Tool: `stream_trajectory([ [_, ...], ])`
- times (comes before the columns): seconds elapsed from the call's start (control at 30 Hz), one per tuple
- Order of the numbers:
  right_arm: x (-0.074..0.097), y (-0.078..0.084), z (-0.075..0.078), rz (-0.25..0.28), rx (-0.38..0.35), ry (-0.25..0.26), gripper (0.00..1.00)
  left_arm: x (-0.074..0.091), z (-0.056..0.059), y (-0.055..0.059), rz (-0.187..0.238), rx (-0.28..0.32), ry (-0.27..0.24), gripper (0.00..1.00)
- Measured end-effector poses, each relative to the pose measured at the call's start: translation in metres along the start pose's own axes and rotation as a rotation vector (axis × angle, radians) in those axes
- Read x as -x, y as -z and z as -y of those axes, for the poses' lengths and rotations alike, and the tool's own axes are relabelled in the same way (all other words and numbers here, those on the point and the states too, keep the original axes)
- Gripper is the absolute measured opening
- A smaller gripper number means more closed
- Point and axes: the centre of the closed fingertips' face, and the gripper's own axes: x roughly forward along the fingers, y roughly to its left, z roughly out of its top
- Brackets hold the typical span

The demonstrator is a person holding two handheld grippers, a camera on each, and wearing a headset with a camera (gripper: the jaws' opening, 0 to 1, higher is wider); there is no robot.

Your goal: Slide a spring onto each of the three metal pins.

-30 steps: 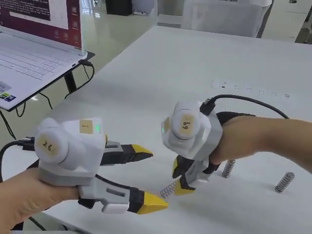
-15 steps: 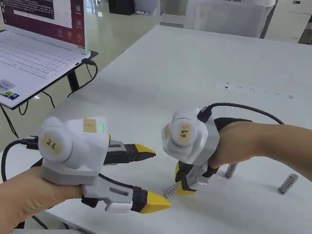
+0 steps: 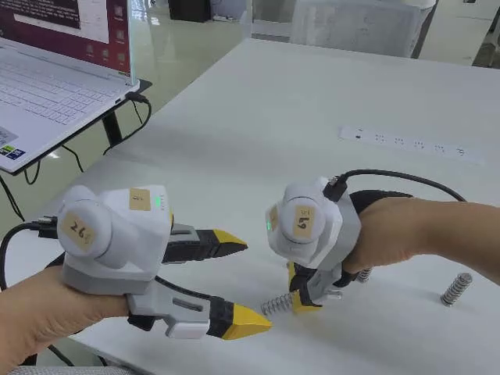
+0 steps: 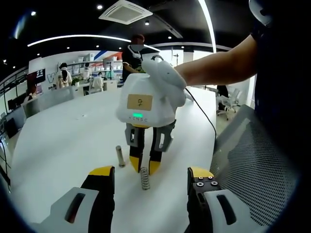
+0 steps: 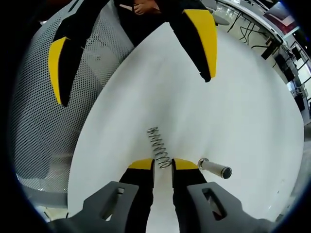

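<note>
My right gripper (image 3: 301, 303) is low over the white table (image 3: 312, 117), shut on one end of a small metal spring (image 3: 275, 303). The spring (image 5: 158, 144) sticks out past the right gripper (image 5: 163, 165) toward my left gripper (image 3: 238, 280), which is held open facing it, a short way off. From the left gripper (image 4: 150, 172), the spring (image 4: 144, 178) hangs down from the yellow tips to the table. A metal pin (image 4: 120, 156) stands just beside them, and the pin (image 5: 214, 169) is close to the right jaw. A second spring (image 3: 455, 289) lies loose at the right.
An open laptop (image 3: 47, 86) sits on a stand off the table's left edge, with cables (image 3: 133, 125) hanging below. A white power strip (image 3: 410, 144) lies farther back. A mesh chair (image 4: 252, 160) is at the near table edge. People stand in the background (image 4: 133, 46).
The right gripper with the spring has edged slightly right and lower. The left gripper has stayed open in about the same place.
</note>
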Motion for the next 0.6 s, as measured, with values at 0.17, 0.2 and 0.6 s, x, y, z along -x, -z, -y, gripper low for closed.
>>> stream_trajectory([
  [0.17,-0.001,-0.003,-0.007,-0.001,-0.010,-0.023,0.14,0.000,0.001,-0.001,0.000,0.001,-0.002,0.55],
  [0.2,-0.001,-0.004,-0.008,-0.002,-0.007,-0.025,0.13,0.000,0.001,-0.001,0.002,0.001,-0.002,0.55],
  [0.6,0.001,0.006,-0.014,-0.034,0.016,-0.027,0.08,-0.001,0.002,-0.001,-0.002,-0.003,0.004,0.54],
])
